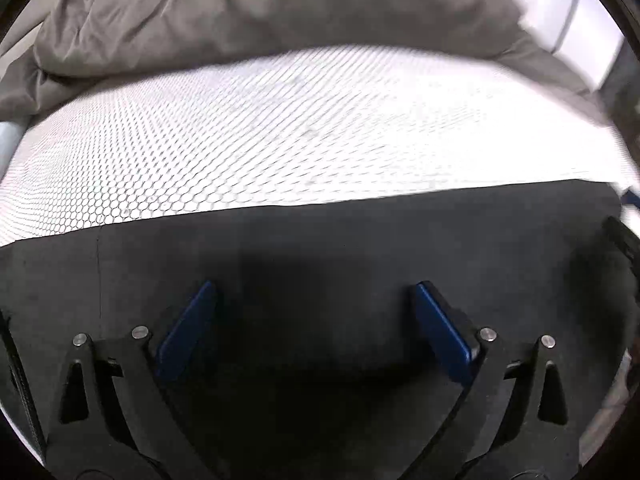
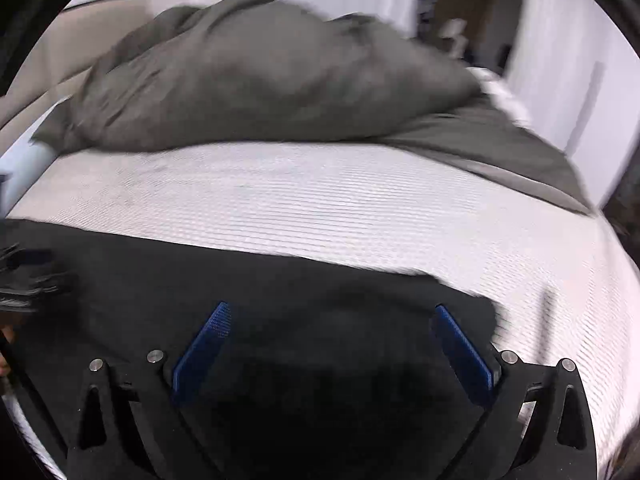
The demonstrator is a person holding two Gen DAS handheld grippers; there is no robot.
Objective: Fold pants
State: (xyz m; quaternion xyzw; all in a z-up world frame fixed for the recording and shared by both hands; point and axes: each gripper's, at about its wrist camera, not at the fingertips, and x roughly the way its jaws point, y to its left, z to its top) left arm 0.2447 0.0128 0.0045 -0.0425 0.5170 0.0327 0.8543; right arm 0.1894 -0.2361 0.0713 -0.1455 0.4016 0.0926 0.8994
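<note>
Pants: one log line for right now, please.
pants: flat on bed | left tool: open, over pants | right tool: open, over pants

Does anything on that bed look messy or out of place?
Only the grey duvet, bunched in a rumpled heap at the far end of the white mattress. The black pants lie flat, edges straight.

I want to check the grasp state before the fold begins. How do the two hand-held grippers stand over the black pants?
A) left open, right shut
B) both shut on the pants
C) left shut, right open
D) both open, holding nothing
D: the left hand-held gripper and the right hand-held gripper both show blue fingers spread wide above the black pants, with no cloth pinched between them.
</note>
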